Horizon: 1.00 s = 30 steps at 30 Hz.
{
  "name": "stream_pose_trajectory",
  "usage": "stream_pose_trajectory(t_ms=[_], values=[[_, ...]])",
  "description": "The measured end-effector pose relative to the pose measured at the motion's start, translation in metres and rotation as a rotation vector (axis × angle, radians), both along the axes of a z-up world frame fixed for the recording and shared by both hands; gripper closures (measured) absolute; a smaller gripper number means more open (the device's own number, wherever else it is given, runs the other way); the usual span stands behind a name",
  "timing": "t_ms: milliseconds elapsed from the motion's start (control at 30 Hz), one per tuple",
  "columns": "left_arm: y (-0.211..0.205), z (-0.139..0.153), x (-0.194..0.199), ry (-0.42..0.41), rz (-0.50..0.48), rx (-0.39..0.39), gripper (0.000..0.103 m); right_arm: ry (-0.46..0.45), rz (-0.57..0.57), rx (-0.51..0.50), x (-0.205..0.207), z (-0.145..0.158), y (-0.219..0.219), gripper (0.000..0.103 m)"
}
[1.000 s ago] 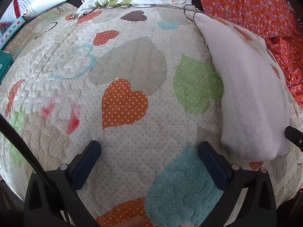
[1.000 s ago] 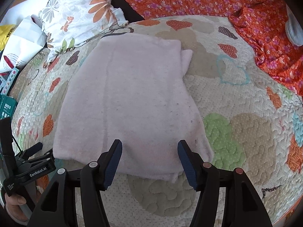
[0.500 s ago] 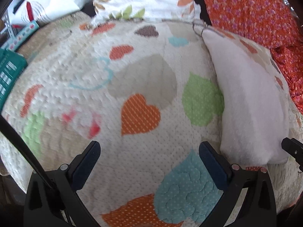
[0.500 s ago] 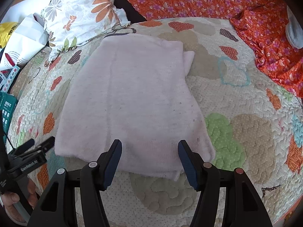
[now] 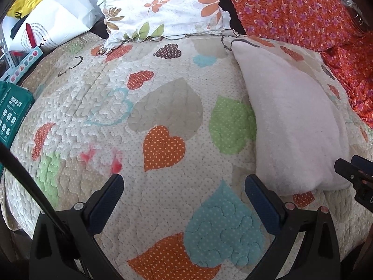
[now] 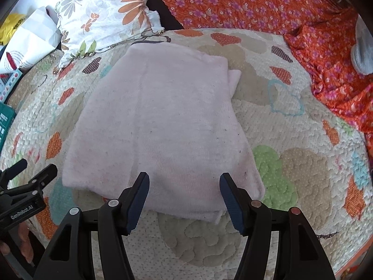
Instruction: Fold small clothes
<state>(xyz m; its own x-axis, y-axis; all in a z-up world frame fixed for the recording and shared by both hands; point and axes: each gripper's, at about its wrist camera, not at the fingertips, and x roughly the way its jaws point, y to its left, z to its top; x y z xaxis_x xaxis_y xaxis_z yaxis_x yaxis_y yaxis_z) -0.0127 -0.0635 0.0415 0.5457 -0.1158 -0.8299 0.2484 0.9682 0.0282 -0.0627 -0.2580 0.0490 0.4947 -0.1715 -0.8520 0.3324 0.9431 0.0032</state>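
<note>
Pale pink knitted garment [image 6: 158, 126]: folded flat into a rough rectangle, lying on the quilt. A second layer's corner pokes out at its far right edge.

Cream quilted bedcover with coloured polka-dot hearts [image 5: 163, 144]: spread over the bed, carrying the garment.

Right hand-held gripper [image 6: 184, 198]: blue-padded jaws spread wide, empty, poised at the garment's near hem; contact with the fabric cannot be told.

Left hand-held gripper [image 5: 184, 200]: jaws spread wide, empty, over bare quilt just left of the garment's near corner, apart from it.

White floral pillow with orange flowers and green leaves [image 6: 102, 16]: at the quilt's far edge, left of the garment.

Orange-red floral cloth [image 6: 268, 2]: along the far and right sides.

White paper bag [image 5: 56, 23]: far left, beside the pillow.

Teal printed box [image 5: 11, 114]: at the left edge.
</note>
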Motion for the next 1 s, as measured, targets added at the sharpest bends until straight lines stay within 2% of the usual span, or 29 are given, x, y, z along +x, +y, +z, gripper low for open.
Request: stream_pose_trajectory(t_ms=[467,1000], values=[[0.002,-0.01,0.004,0.064,0.0,-0.002,0.0,0.018,0.018,-0.004,0.002,-0.004,0.004,0.034],[-0.004,-0.012,-0.001,0.02,-0.022,0.064,0.0,0.026,0.028,0.009,0.003,-0.008,0.008,0.03]])
